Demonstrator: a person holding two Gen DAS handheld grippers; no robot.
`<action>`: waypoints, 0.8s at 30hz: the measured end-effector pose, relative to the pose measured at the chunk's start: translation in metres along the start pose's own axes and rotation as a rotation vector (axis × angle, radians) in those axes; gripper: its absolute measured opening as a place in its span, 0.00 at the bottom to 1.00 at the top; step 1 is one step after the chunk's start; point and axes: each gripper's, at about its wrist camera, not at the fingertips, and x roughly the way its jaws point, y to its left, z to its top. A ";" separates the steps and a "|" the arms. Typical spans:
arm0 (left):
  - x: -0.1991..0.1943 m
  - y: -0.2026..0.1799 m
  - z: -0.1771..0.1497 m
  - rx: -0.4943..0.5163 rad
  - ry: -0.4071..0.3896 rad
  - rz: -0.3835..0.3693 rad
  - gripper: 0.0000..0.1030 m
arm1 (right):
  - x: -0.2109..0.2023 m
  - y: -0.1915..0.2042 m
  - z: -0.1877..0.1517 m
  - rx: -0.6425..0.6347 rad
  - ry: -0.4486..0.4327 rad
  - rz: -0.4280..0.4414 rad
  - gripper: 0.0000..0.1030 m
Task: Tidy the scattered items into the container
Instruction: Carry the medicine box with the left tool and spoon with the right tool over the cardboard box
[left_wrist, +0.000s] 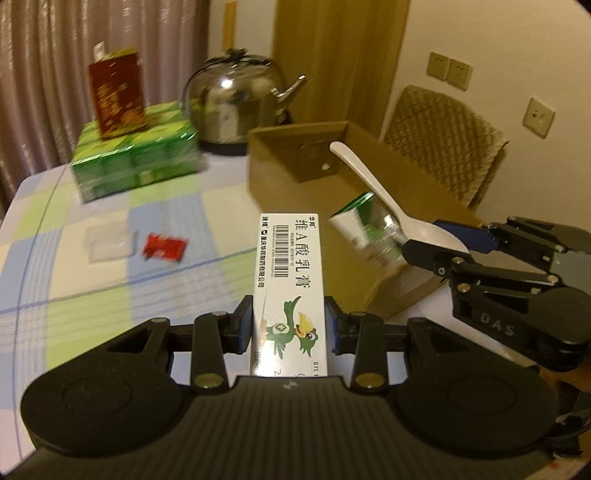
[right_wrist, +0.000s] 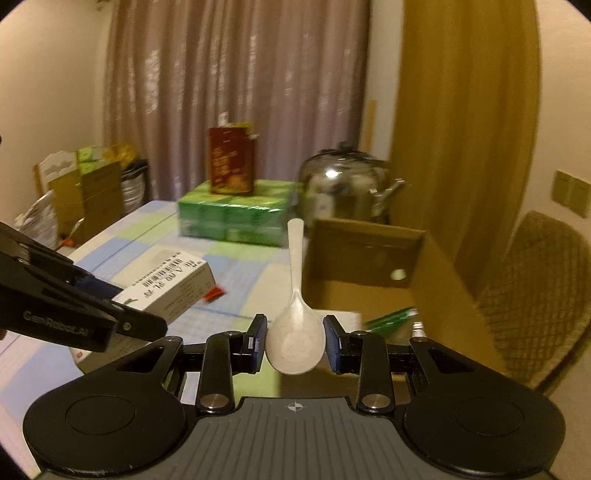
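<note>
My left gripper (left_wrist: 289, 325) is shut on a white ointment box (left_wrist: 290, 273) printed with a green bird, held lengthwise above the table. My right gripper (right_wrist: 295, 343) is shut on the bowl of a white spoon (right_wrist: 295, 332), its handle pointing away and up. In the left wrist view the spoon (left_wrist: 369, 177) hangs over the open cardboard box (left_wrist: 295, 147), with the right gripper (left_wrist: 439, 238) beside the box's near wall. A green-and-white item (right_wrist: 391, 317) lies inside the cardboard box (right_wrist: 369, 236). A red sachet (left_wrist: 164, 247) and a clear packet (left_wrist: 109, 240) lie on the checked tablecloth.
At the back of the table stand a steel kettle (left_wrist: 236, 103) and a green shrink-wrapped pack (left_wrist: 136, 158) with a red carton (left_wrist: 118, 96) on top. A quilted chair (left_wrist: 443, 140) stands behind the cardboard box. Cartons and bags (right_wrist: 85, 188) are stacked by the curtain.
</note>
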 end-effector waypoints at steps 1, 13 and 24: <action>0.003 -0.005 0.005 0.005 -0.004 -0.010 0.32 | 0.000 -0.007 0.001 0.006 -0.002 -0.013 0.29; 0.050 -0.042 0.052 0.022 -0.012 -0.096 0.32 | 0.007 -0.066 0.005 0.053 -0.007 -0.108 0.29; 0.089 -0.051 0.071 0.022 0.004 -0.113 0.32 | 0.018 -0.095 0.002 0.082 -0.004 -0.128 0.29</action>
